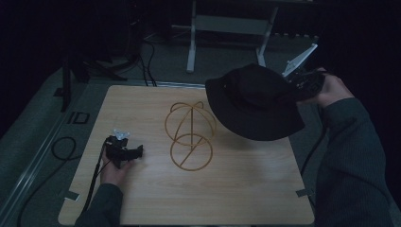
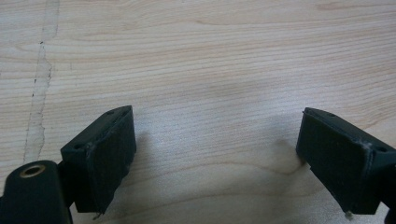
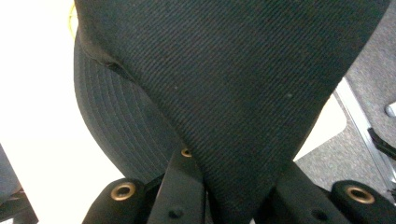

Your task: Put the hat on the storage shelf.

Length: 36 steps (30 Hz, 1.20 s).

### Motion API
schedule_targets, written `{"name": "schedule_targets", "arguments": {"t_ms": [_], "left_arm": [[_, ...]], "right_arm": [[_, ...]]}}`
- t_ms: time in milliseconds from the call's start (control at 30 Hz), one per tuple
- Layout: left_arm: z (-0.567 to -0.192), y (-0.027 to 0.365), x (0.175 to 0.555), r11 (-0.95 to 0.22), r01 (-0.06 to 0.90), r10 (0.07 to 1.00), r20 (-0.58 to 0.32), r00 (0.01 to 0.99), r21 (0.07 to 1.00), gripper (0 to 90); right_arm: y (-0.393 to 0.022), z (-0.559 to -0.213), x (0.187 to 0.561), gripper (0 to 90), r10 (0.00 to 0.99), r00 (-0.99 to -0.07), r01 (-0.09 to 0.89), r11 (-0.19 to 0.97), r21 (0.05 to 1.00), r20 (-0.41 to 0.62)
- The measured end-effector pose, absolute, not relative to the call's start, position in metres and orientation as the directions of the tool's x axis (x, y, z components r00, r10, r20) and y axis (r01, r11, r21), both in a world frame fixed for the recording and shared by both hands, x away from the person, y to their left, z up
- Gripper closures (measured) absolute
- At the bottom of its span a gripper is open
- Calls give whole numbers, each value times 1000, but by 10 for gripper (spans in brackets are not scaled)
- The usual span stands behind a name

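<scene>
The left gripper (image 1: 126, 152) rests low on the near left part of the wooden table (image 1: 236, 198), held in the person's left hand (image 1: 113, 170); its cable trails back along the sleeve toward the table's near edge. In the left gripper view its two black jaws stand wide apart over bare wood grain, with nothing between the pads (image 2: 109, 158). Beyond it, near the middle of the table, stands a wire hat stand (image 1: 190, 137) of thin golden rings: a flat ring lies on the tabletop and upright hoops rise from it. Farther back and to the right, the right gripper (image 1: 302, 85) is held above the table's right edge in the person's right hand (image 1: 333, 90). Its jaws are pinched tight on the fabric of a black bucket hat (image 1: 255, 101), which hangs in the air, tilted, just beside and above the right side of the stand, clear of the tabletop. In the right gripper view the ribbed crown cloth (image 3: 233, 84) gathers down between the two jaws, and the stitched brim (image 3: 112, 121) curves off to the left.
</scene>
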<state>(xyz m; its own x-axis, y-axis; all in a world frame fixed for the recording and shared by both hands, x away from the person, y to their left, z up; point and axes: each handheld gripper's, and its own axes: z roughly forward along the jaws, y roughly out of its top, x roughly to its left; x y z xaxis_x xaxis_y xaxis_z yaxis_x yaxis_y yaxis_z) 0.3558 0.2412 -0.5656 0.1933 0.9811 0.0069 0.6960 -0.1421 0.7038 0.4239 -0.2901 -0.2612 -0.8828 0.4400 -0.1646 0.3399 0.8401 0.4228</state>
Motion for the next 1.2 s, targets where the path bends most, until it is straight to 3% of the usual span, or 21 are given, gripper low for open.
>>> {"name": "schedule_targets", "arguments": {"t_ms": [500,1200], "left_arm": [[-566,241,356,-142,696,981,7,194,704,123],[-566,241,356,-140,693,982,7,191,707,123]], "right_arm": [[-295,-255,417,870,425,-892,325,840,434,-155],[-283,-234,404,870,342,-928,229,836,498,-148]]}}
